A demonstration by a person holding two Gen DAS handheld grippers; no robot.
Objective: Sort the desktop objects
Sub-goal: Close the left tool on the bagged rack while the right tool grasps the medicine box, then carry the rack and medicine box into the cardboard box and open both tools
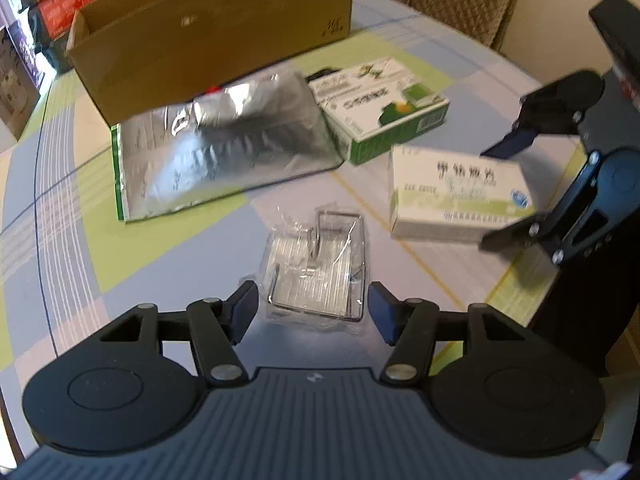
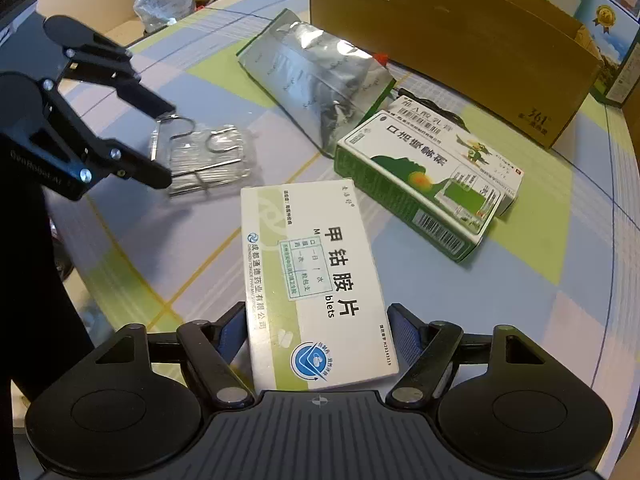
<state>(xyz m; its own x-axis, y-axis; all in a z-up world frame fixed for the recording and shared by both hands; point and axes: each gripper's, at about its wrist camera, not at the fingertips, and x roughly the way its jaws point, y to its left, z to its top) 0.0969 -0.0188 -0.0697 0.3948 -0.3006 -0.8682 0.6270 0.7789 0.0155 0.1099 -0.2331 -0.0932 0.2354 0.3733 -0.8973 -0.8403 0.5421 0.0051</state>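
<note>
A clear plastic packet of metal wire hooks (image 1: 314, 268) (image 2: 208, 156) lies on the checked tablecloth. My left gripper (image 1: 314, 306) (image 2: 162, 146) is open, its fingertips at either side of the packet's near end. A white medicine box (image 2: 316, 280) (image 1: 456, 196) lies flat between the fingers of my right gripper (image 2: 318, 330) (image 1: 506, 190). That gripper stands wide open, its blue pads close beside the box's long edges. Whether the pads touch the box is unclear.
A silver foil bag (image 1: 232, 148) (image 2: 316, 80) and a green medicine box (image 1: 384, 108) (image 2: 416, 184) lie in front of an open cardboard carton (image 1: 208, 28) (image 2: 440, 32). A black cable (image 2: 436, 106) runs behind the green box. The table edge (image 1: 532, 320) is near the right gripper.
</note>
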